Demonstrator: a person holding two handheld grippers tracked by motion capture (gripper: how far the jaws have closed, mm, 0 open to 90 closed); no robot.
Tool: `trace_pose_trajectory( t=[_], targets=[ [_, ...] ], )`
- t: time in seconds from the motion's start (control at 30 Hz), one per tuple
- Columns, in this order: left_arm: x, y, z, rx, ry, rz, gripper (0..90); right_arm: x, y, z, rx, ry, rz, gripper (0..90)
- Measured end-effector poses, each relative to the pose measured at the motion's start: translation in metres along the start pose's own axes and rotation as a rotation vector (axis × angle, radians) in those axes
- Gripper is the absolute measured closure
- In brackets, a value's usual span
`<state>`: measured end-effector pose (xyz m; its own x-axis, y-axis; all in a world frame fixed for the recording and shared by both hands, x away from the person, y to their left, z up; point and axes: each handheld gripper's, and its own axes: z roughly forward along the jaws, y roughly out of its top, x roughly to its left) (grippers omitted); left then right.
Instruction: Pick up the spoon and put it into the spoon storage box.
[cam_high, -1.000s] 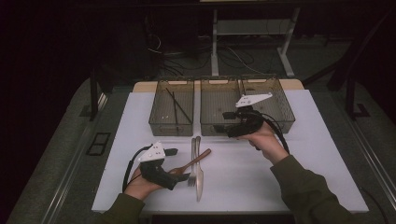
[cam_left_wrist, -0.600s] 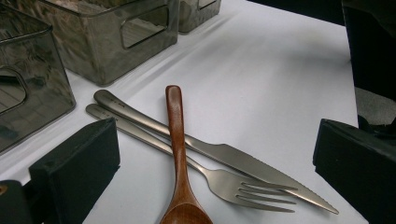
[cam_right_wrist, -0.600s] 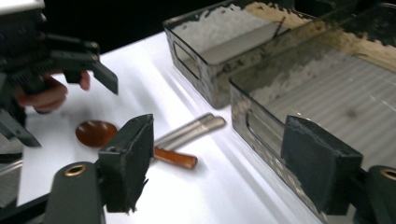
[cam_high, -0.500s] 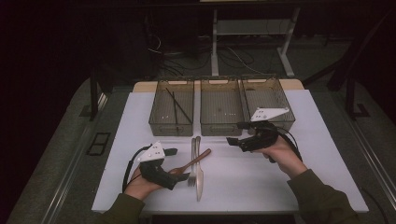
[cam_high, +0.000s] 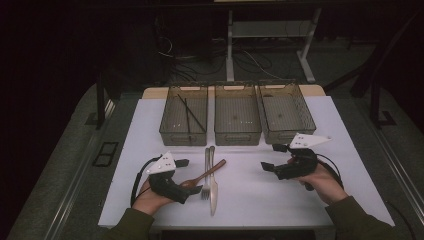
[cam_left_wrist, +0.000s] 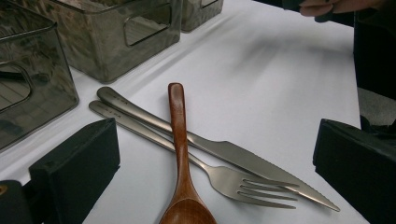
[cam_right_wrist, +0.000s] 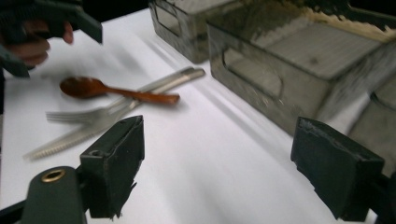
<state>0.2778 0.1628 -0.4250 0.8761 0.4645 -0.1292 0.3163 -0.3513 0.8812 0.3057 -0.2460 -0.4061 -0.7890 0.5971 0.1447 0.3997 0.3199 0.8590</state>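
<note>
Black jaws on the left gripper (cam_high: 191, 176) stand wide apart with nothing between them, low over the white worktop (cam_high: 260, 200) at its near left. Just ahead of them, in the left gripper view, lies a wooden spoon (cam_left_wrist: 182, 163), bowl toward the gripper, its handle crossing over a steel fork (cam_left_wrist: 219, 177) and a steel knife (cam_left_wrist: 224, 154). The fork and knife lie side by side, touching, handles pointing at the bins. From the high view the three pieces sit together near the middle front of the worktop, the spoon slanting across the other two.

The right gripper (cam_high: 272, 157) is held above the worktop on the right side, well apart from the cutlery, and its jaws are spread open too, empty. The right gripper view is smeared with blur, but the spoon, fork and knife can be made out beyond the left-hand jaw, with the person's left hand (cam_right_wrist: 32, 44) behind them.

Three smoky translucent bins stand in a row at the far edge of the worktop, close beside each other. The left bin (cam_high: 170, 127) holds a pair of dark chopsticks (cam_high: 189, 114) lying lengthwise and crossed. The middle bin (cam_high: 237, 135) and right bin (cam_high: 305, 122) show only their ribbed floors. A grey three-cornered plate tops each gripper, and a cable loops from each around the hand.
</note>
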Motion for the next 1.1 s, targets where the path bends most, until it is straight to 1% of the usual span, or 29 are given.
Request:
trace_pose_trajectory(
  t=[0.07,0.1,0.17,0.27,0.37,0.47,0.53,0.6,0.7,0.8,0.83,0.9,0.97,1.03,1.1],
  targets=[
    [-0.001,0.001,-0.001,0.002,0.005,0.002,0.0,0.000,-0.008,-0.005,0.002,-0.006,0.006,16.7],
    [-0.002,0.001,-0.001,-0.002,0.008,0.002,0.0,0.000,-0.012,-0.008,-0.009,-0.008,0.007,16.7],
    [-0.001,0.001,-0.001,0.001,0.012,0.002,0.0,0.001,-0.019,-0.013,-0.003,-0.003,0.003,16.7],
    [-0.001,0.000,-0.001,0.004,0.016,-0.001,0.0,0.002,-0.027,-0.019,0.001,-0.013,0.000,16.7],
    [0.000,0.000,-0.001,0.009,0.016,0.005,0.0,0.003,-0.035,-0.023,0.005,-0.014,0.008,16.8],
    [0.000,0.000,-0.001,0.007,0.017,0.002,0.0,0.004,-0.043,-0.027,0.010,-0.017,0.005,16.7],
    [0.001,0.000,-0.002,0.009,0.024,0.003,0.0,0.004,-0.048,-0.030,0.013,-0.028,0.000,16.8],
    [0.002,0.001,-0.003,0.007,0.032,-0.005,0.2,0.004,-0.053,-0.033,0.018,-0.043,0.005,16.8],
    [0.005,0.002,-0.004,0.002,0.040,-0.020,4.2,0.004,-0.060,-0.039,0.025,-0.056,0.023,16.8],
    [0.007,0.001,-0.006,0.008,0.025,-0.023,11.7,0.005,-0.065,-0.046,0.020,-0.068,0.015,16.8],
    [0.008,0.001,-0.007,0.017,0.032,-0.018,14.7,0.006,-0.066,-0.047,0.017,-0.071,0.018,16.8],
    [0.009,0.000,-0.007,0.035,0.048,-0.020,15.4,0.005,-0.066,-0.049,0.010,-0.069,0.017,16.8],
    [0.010,-0.002,-0.008,0.048,0.061,-0.026,18.9,0.005,-0.066,-0.049,0.010,-0.069,0.017,16.8],
    [0.011,-0.004,-0.012,0.056,0.076,-0.022,23.3,0.006,-0.066,-0.048,0.017,-0.063,0.013,16.8],
    [0.012,-0.006,-0.015,0.059,0.082,-0.015,26.0,0.006,-0.067,-0.047,0.027,-0.062,0.007,16.8]
  ],
)
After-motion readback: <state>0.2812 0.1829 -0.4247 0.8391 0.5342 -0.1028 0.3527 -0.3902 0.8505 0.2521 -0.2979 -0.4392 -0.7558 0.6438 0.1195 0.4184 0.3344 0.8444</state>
